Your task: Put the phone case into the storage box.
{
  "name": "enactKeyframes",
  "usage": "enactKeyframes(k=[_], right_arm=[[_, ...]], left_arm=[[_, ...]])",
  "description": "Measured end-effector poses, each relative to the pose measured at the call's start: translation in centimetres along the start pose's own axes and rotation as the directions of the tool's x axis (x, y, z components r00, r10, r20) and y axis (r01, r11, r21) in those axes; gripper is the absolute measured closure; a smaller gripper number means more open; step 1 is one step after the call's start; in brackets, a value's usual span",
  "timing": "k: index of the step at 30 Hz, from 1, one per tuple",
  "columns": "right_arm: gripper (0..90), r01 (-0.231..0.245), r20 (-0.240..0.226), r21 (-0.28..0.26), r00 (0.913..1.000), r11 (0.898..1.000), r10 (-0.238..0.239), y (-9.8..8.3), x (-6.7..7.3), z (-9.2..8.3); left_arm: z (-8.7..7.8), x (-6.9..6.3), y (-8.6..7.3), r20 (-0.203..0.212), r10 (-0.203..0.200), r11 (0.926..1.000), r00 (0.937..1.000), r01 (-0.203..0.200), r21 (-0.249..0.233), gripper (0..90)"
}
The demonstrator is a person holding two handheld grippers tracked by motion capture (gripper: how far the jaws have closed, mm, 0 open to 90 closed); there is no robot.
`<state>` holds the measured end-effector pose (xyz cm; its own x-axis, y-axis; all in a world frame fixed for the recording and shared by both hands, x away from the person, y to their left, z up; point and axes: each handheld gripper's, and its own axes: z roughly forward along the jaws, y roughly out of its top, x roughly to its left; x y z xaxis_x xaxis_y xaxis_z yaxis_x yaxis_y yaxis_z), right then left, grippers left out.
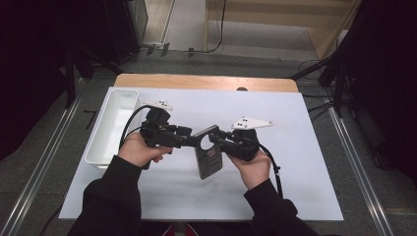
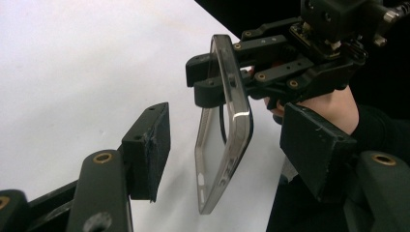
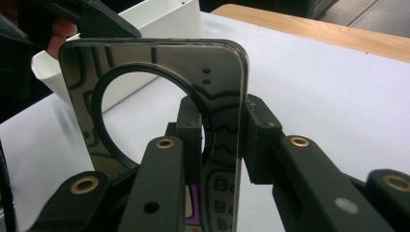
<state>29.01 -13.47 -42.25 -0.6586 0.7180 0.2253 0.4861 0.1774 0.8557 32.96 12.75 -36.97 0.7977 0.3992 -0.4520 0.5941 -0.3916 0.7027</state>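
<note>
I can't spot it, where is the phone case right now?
The phone case is up off the white table near the middle of the high view, pinched by the right gripper, with the left gripper open beside it.

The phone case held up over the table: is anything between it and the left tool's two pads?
No. In the left gripper view the phone case hangs in the gap of the open left tool, bare white table behind; the right tool grips it.

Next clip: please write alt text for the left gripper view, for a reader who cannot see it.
A clear phone case with a shiny rim hangs upright over the white table, clamped near its top by the right hand-held gripper. The left hand-held gripper stands open around the case, its pads off it.
</note>
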Motion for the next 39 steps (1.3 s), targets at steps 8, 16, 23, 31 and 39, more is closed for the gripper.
enactKeyframes(k=[8,16,23,31,39], right_arm=[[70.7,-0.011,0.011,0.007,0.9999,1.0,0.011,-0.1,-0.3,-0.1],[70.7,-0.018,0.013,0.009,0.9998,1.0,0.018,0.0,-0.5,-0.2],[70.7,-0.031,0.012,0.017,0.9995,0.999,0.031,0.0,-0.7,-0.2],[70.7,-0.034,0.009,0.022,0.9994,0.999,0.034,0.1,-0.7,-0.2],[70.7,-0.032,0.006,0.018,0.9995,0.999,0.032,0.4,-0.4,-0.3]], left_arm=[[-0.7,0.2,-1.0,-0.016,-0.001,1.0,0.9999,0.001,-0.008,31.7],[-1.4,0.2,-2.3,-0.047,0.008,0.9997,0.9989,-0.009,-0.021,31.7],[-1.5,0.4,-3.7,-0.066,0.022,0.9995,0.9976,-0.023,-0.022,31.7],[-1.6,0.6,-5.2,-0.079,0.027,0.9992,0.9965,-0.029,-0.029,31.7],[-1.7,1.0,-6.8,-0.072,0.023,0.9989,0.9971,-0.026,-0.038,31.7]])
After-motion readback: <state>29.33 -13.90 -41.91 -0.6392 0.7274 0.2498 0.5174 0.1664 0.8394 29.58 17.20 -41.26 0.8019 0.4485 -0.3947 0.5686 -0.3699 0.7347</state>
